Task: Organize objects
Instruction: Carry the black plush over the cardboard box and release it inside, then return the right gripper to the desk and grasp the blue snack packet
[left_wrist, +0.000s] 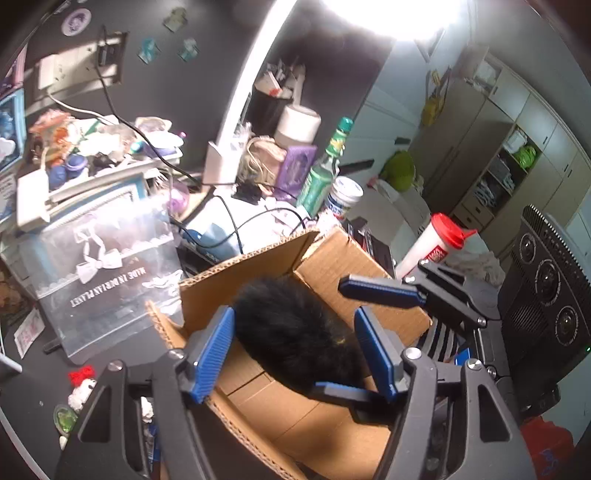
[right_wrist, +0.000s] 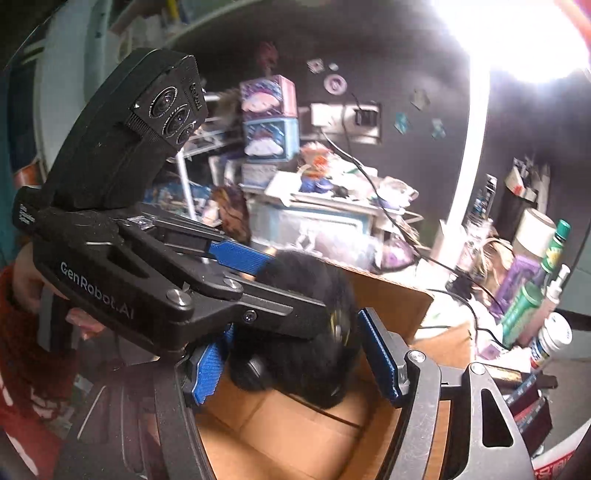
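Observation:
A black furry object (left_wrist: 291, 328) hangs over an open cardboard box (left_wrist: 325, 413). My left gripper (left_wrist: 295, 350) is open, its blue fingers on either side of the fur. My right gripper (left_wrist: 328, 336) comes in from the right, also open around the fur. In the right wrist view the furry object (right_wrist: 306, 332) sits between my right gripper's (right_wrist: 295, 354) blue fingers above the box (right_wrist: 280, 424). My left gripper (right_wrist: 288, 291) crosses in from the left, its jaws either side of the fur. I cannot tell which gripper bears the weight.
A clear plastic box with a bow print (left_wrist: 107, 266) stands left of the cardboard box. Behind are a green bottle (left_wrist: 325, 166), a white jar (left_wrist: 343, 195), a red-lidded cup (left_wrist: 436, 243), cables and clutter. Small trinkets (left_wrist: 79, 391) lie on the dark table.

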